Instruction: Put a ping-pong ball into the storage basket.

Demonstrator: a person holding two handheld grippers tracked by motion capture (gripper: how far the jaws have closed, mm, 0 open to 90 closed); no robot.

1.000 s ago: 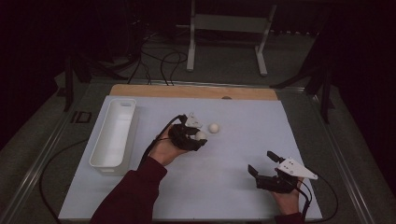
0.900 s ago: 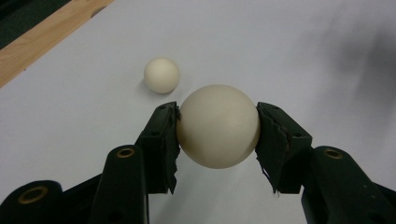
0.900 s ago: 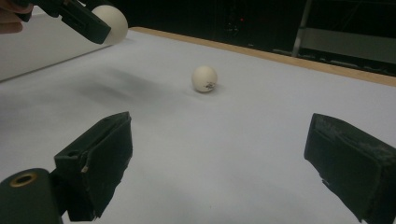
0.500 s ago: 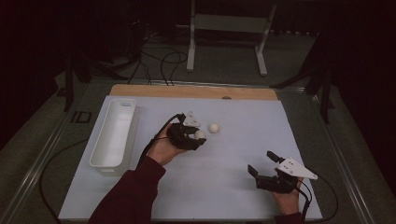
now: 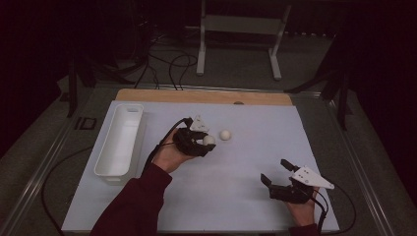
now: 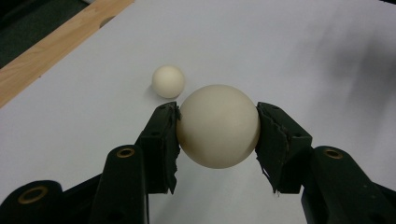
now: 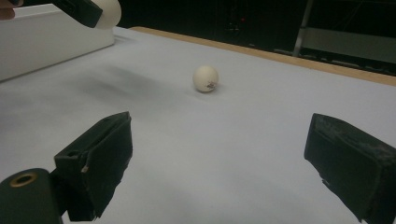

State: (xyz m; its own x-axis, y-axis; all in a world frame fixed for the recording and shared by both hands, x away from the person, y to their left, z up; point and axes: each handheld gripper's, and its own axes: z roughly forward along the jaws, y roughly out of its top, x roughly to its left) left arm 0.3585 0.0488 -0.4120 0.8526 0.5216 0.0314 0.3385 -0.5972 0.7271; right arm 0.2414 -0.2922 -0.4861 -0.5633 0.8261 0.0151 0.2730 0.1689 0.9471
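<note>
My left gripper (image 5: 208, 141) (image 6: 217, 128) is shut on a cream ball (image 5: 209, 140) (image 6: 217, 126), held a little above the white mat (image 5: 236, 162) near its middle. Just beyond it a second cream ball (image 5: 225, 134) (image 6: 168, 81) (image 7: 206, 78) lies loose on the mat. Near the mat's front right my right gripper (image 5: 277, 172) (image 7: 219, 154) stands open, its jaws wide apart with nothing between them, pointing toward the loose ball. The held ball (image 7: 108, 11) and the left gripper's jaw appear at the top left of the right gripper view.
A long white tray (image 5: 120, 140) (image 7: 42, 44) lies along the mat's left side. A wooden strip (image 5: 204, 97) borders the far edge of the mat. Cables and a metal stand (image 5: 241, 29) sit on the floor beyond the table.
The left gripper with its ball has lifted and shifted slightly toward me and left, away from the loose ball. The right gripper has not moved.
</note>
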